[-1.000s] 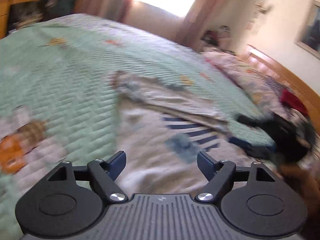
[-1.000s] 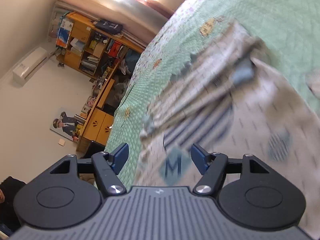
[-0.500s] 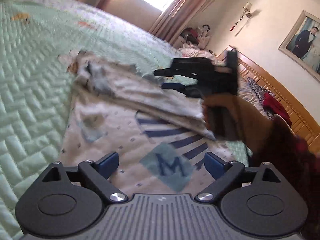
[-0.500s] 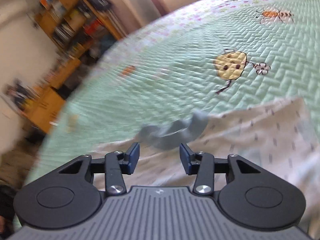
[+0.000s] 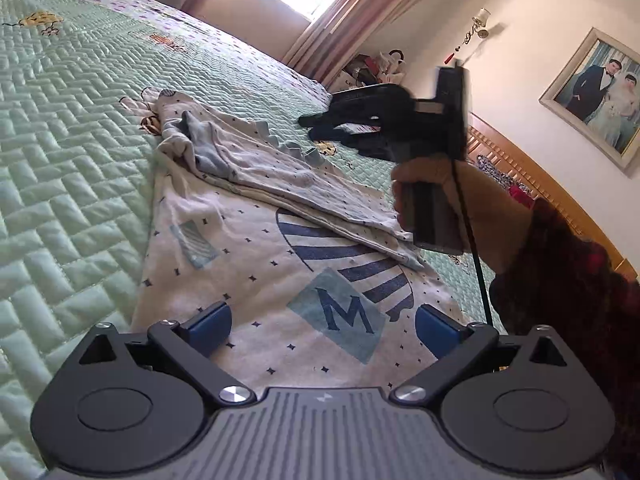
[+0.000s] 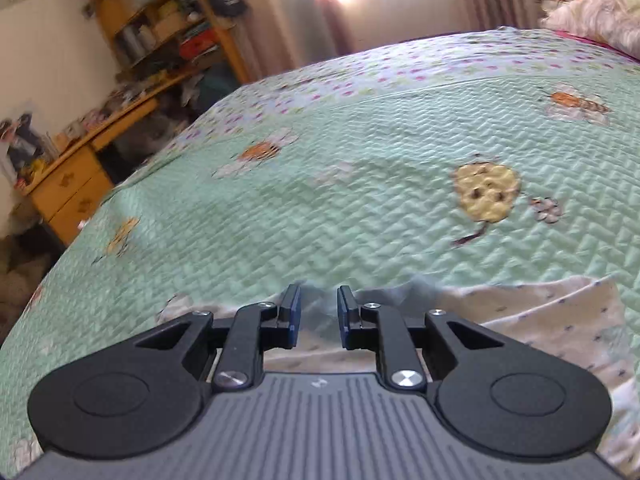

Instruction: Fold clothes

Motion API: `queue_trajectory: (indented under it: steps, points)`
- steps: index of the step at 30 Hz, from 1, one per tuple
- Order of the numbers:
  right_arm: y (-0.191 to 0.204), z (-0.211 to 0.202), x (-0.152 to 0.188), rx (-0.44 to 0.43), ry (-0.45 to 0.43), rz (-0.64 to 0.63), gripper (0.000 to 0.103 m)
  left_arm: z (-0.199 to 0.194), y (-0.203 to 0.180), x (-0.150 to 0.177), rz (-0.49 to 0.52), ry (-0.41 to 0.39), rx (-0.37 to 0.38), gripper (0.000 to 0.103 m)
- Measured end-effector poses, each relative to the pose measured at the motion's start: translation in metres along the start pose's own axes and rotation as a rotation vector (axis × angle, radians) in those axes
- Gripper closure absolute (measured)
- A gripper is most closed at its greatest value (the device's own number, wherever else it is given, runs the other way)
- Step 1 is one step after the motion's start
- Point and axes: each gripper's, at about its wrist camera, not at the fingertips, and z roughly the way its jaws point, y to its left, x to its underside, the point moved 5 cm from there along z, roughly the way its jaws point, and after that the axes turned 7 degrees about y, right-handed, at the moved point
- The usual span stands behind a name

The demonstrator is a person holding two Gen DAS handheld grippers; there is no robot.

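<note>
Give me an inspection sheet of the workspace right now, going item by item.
Surface: bed with a green quilted bedspread, animal motifs.
Job's things: white patterned garment with an M patch, spread flat, one side folded over; blue-grey cuff at its edge.
Clutter: nothing seen on the quilt near the garment.
Grippers: left gripper wide open above the garment, holding nothing; right gripper narrowed around the cuff, gap visible, held by a hand.
Cables: thin black cable hanging from the right gripper.
Surroundings: framed photo, wooden headboard, curtains, cluttered shelves and desk.
</note>
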Motion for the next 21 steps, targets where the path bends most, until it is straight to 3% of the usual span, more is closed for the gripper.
queue_trajectory:
  steps: [2,5,12,15,18,21]
  points:
    - [0.006,0.025,0.005,0.045,0.086,-0.002,0.082,0.0,-0.001,0.002,0.015,0.001,-0.002,0.004]
    - [0.009,0.041,-0.007,0.078,0.043,0.003,0.084,-0.002,0.002,0.002,0.003,-0.002,0.014,0.004]
    - [0.049,0.005,-0.012,0.017,-0.045,-0.032,0.081,-0.005,0.002,0.007,0.018,-0.007,0.022,0.004]
    - [0.058,0.049,-0.003,0.042,0.105,-0.023,0.08,-0.007,0.003,0.007,0.017,-0.008,0.027,0.004]
    - [0.062,0.071,-0.013,0.079,0.083,-0.041,0.082,-0.007,0.005,0.007,0.005,-0.01,0.039,0.004]
    - [0.066,0.059,-0.022,0.063,0.058,0.005,0.081,-0.007,0.006,0.007,0.002,-0.012,0.047,0.003]
